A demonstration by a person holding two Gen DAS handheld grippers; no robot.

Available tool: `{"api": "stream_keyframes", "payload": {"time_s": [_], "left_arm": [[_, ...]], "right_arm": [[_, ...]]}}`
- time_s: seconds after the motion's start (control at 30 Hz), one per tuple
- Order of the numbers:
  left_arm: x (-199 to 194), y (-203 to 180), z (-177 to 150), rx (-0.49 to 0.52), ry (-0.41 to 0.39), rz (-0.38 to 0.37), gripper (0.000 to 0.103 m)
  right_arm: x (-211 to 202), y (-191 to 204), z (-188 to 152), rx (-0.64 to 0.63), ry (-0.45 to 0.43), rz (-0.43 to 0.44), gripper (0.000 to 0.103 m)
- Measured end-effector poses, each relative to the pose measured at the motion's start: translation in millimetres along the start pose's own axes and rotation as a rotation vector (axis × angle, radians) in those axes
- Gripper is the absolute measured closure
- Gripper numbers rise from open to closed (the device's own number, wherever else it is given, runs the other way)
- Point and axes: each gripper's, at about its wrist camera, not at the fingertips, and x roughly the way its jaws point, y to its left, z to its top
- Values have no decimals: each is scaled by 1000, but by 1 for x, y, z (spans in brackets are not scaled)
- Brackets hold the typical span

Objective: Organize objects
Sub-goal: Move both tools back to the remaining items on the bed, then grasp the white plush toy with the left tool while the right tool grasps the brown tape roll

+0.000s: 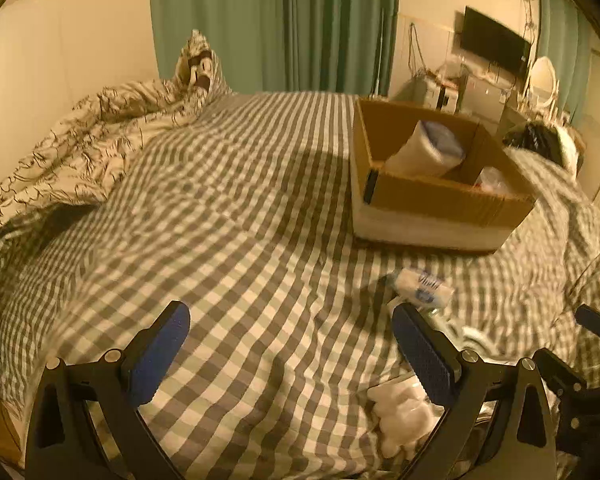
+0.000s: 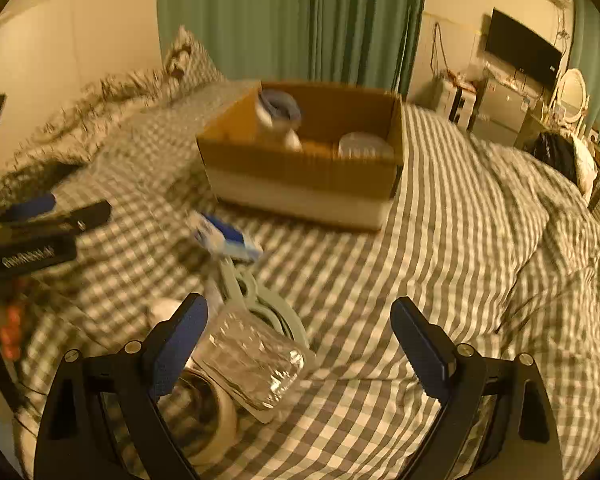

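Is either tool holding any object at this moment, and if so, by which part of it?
Nothing is held. The left tool and the right tool are both open, with only the checkered bedcover between their fingers.

The left tool point(image 1: 290, 344) has black angular arms, silver screw heads and blue ribbed fingers point(image 1: 160, 354). The right tool point(image 2: 298, 344) is built alike: black frame, round silver screws, blue textured pads point(image 2: 420, 348).

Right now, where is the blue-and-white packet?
The blue-and-white packet lies on the checked bedsheet, just in front of the cardboard box, left of centre in the right wrist view.
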Motion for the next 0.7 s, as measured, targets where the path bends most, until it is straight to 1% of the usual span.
{"api": "stream_keyframes", "payload": {"time_s": [0.07, 0.17, 0.3, 0.37, 0.43, 0.5, 0.57, 0.6, 0.63, 0.7], "left_arm": [[10, -4, -6, 26, 27, 9, 0], [23, -14, -14, 65, 72, -8, 0], [22, -25, -19, 114, 82, -41, 0], [21, -31, -21, 150, 80, -34, 0], [22, -35, -22, 169, 83, -28, 0], [24, -37, -23, 172, 94, -45, 0], [26, -38, -26, 175, 111, -57, 0], [27, -39, -27, 181, 115, -56, 0], [28, -40, -28, 191, 120, -58, 0], [28, -45, -30, 204, 128, -75, 0]], "right_arm": [[7, -3, -3, 11, 21, 11, 10], [20, -6, -6, 30, 56, 41, 12], [18, 2, -15, 11, 82, 70, 16], [14, 10, -22, -10, 98, 78, 20], [13, 22, -33, -42, 129, 85, 21], [20, 34, -46, -71, 184, 88, 24], [26, 41, -55, -83, 213, 94, 43], [26, 43, -59, -93, 211, 85, 47], [24, 44, -61, -97, 209, 84, 54], [16, 43, -59, -92, 192, 112, 74]]}}
